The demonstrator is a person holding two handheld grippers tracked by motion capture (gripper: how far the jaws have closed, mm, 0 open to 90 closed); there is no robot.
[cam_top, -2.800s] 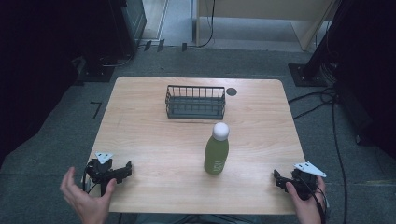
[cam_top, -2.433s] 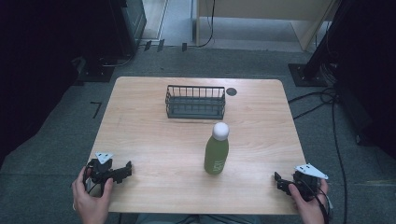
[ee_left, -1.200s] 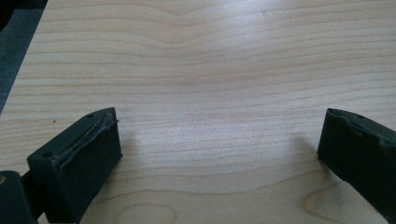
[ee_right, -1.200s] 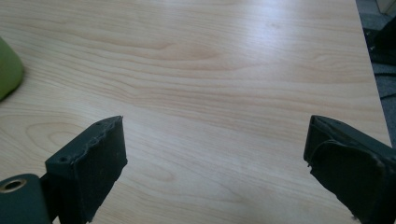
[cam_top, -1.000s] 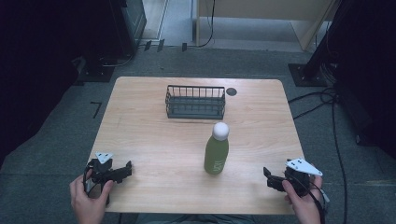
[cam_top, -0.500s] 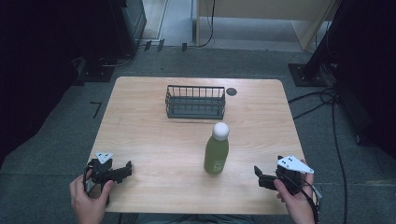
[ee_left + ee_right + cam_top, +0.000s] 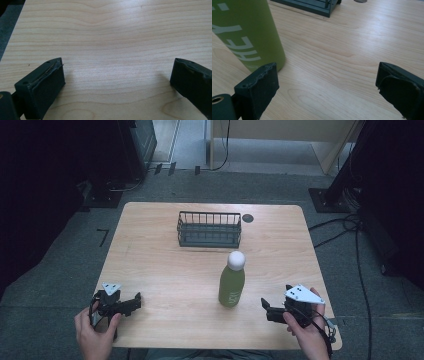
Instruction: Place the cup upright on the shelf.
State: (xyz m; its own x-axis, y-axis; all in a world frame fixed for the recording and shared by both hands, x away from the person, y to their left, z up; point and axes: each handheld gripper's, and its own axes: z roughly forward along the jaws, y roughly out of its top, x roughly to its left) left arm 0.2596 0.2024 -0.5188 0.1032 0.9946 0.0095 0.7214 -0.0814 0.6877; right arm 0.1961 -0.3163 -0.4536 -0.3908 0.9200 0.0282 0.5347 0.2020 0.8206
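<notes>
Since a second ago my right gripper (image 7: 266,309) has slid closer to the bottle (image 7: 232,285), jaws wide, lately opening, nothing between them. Left gripper (image 7: 135,301) hasn't moved, jaws wide and empty.

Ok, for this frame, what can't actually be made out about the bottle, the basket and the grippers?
- Green bottle: the right gripper view's top and left edges cut off its cap and most of its white lettering; in the high view the print is too small to read.
- Wire basket: too small in the high view to tell whether it holds anything; the right gripper view's top edge crops it.
- Dark round spot beside the basket: too small to identify.
- Left gripper: its hand covers the body.
</notes>
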